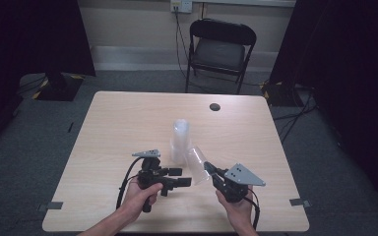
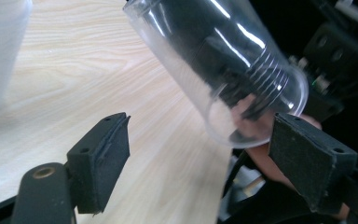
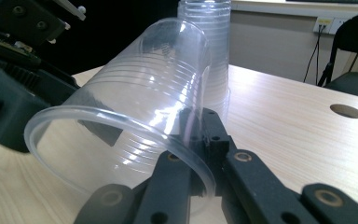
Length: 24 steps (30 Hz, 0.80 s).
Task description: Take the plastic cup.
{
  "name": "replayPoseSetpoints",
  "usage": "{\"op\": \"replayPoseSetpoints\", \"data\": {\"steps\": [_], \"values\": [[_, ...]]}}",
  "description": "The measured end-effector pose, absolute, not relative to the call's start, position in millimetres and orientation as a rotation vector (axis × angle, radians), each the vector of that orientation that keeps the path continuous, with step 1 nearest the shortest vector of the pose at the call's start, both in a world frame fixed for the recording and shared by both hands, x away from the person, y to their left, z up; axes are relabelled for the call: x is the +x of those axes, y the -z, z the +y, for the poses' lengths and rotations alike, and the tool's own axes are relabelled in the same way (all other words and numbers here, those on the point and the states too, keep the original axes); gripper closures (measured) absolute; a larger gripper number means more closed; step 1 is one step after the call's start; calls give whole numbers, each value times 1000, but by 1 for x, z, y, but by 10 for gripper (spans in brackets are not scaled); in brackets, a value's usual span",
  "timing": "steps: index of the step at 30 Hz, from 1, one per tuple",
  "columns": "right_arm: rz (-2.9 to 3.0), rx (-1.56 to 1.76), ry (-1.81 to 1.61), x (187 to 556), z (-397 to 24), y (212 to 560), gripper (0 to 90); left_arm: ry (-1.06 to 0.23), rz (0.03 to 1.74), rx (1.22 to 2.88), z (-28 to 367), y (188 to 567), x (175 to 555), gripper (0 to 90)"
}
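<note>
Pale wood worktop (image 1: 128, 128): right gripper (image 3: 200, 135) fingers clenched on one clear plastic cup's (image 3: 135, 116) wall, separated from the upright clear cup stack (image 1: 180, 140); left gripper (image 2: 200, 154) fingers released beside its base.

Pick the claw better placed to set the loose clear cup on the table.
Right. The right claw is already shut on the clear cup's rim, holding it tilted above the table beside the cup stack. The left claw is open and holds nothing; the cup sits just ahead of it.
</note>
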State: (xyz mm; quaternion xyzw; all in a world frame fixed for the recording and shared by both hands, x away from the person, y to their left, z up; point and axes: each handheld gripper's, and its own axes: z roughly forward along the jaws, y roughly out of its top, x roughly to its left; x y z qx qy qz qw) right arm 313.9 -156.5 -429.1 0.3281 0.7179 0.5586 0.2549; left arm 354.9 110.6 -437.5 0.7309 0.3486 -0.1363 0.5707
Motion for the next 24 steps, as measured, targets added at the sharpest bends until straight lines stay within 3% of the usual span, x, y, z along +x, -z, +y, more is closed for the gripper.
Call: {"op": "replayPoseSetpoints", "data": {"steps": [24], "values": [[2142, 1140, -1473, 329, -179, 431, 900, -94, 722, 1868, 113, 442, 353, 223]]}}
